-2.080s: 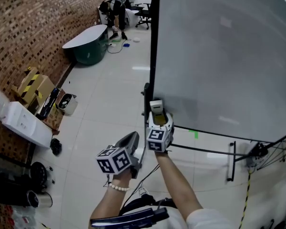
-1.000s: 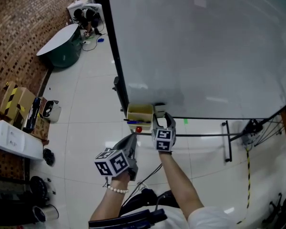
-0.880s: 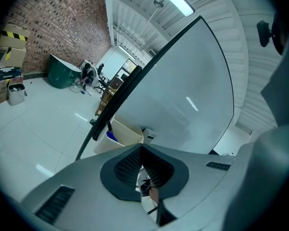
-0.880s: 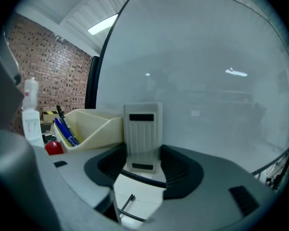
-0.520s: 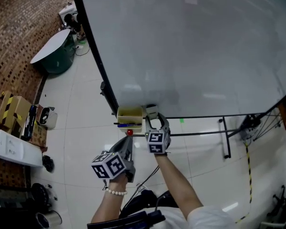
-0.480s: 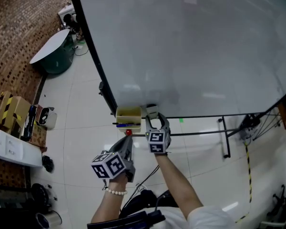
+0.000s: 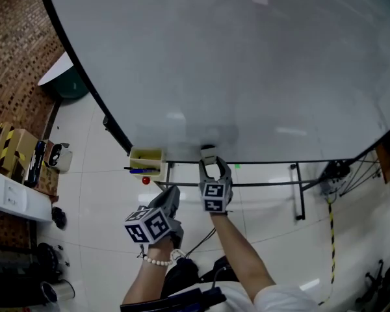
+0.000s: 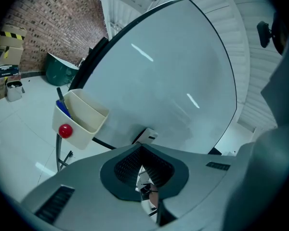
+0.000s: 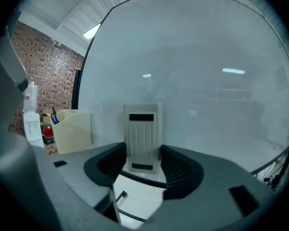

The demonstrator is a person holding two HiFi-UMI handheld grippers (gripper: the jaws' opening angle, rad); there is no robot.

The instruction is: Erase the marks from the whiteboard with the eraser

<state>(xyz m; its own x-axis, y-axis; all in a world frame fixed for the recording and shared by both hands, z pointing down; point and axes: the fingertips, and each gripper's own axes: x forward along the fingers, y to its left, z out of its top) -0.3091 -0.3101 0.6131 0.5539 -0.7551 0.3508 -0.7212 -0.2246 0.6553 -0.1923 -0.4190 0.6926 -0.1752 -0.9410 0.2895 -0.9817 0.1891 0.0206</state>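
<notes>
The whiteboard [image 7: 247,64] fills the upper and right of the head view, its top and right side cut off by the frame, with a faint grey haze low on its surface just above the eraser [image 7: 208,152]. Below centre, the right gripper [image 7: 212,168] reaches up to the board's bottom edge. Its jaws are part-way apart and pinch the lower end of the pale ribbed eraser [image 9: 143,134], which stands upright in the middle of the right gripper view. Whether the eraser's far face actually presses on the board cannot be told. The left gripper [image 7: 171,200] hangs lower and to the left, apart from the board, its jaws pressed together at the tips with nothing between them [image 8: 142,148]. A cream holder [image 7: 147,159] hangs at the board's lower left edge, just left of the eraser. Blue pens [image 8: 62,107] poke out of it, mostly hidden by its wall, and a small red ball [image 8: 65,131] sits on its front.
</notes>
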